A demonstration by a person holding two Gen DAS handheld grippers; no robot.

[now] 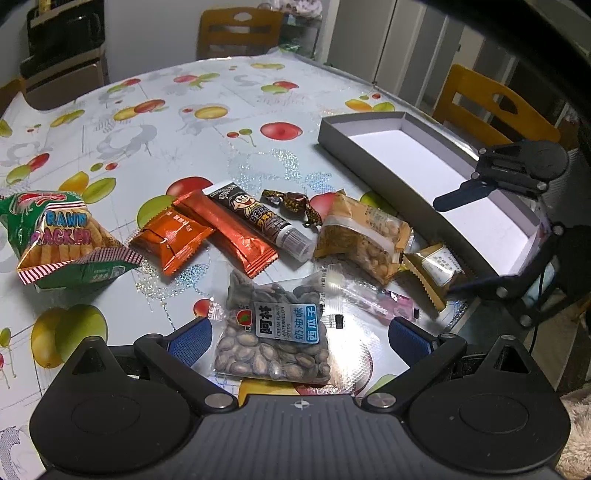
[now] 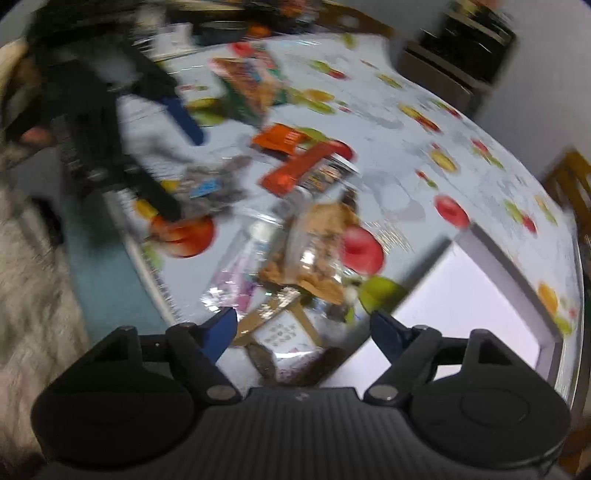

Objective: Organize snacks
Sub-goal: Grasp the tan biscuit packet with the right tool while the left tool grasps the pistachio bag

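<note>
Snacks lie in a row on the fruit-print tablecloth (image 1: pixel 258 96): a prawn cracker bag (image 1: pixel 55 236), an orange packet (image 1: pixel 170 236), a red stick pack (image 1: pixel 236 229), a black tube (image 1: pixel 258 218), a wrapped candy (image 1: pixel 291 203), a peanut pack (image 1: pixel 362 236) and a small gold packet (image 1: pixel 432 269). My left gripper (image 1: pixel 299 332) is open, and a watermelon seed bag (image 1: pixel 273 339) lies between its fingers untouched. My right gripper (image 2: pixel 304 325) stands open over the gold packet (image 2: pixel 284 332); the view is blurred. The grey box (image 1: pixel 354 136) with a white floor holds nothing.
Wooden chairs (image 1: pixel 240 33) (image 1: pixel 491 103) stand behind the table and beside the box. The table's near edge (image 2: pixel 147 266) runs close to the right gripper. A clear and pink packet (image 1: pixel 369 299) lies by the seed bag. A dark cabinet (image 1: pixel 62 55) stands at the back left.
</note>
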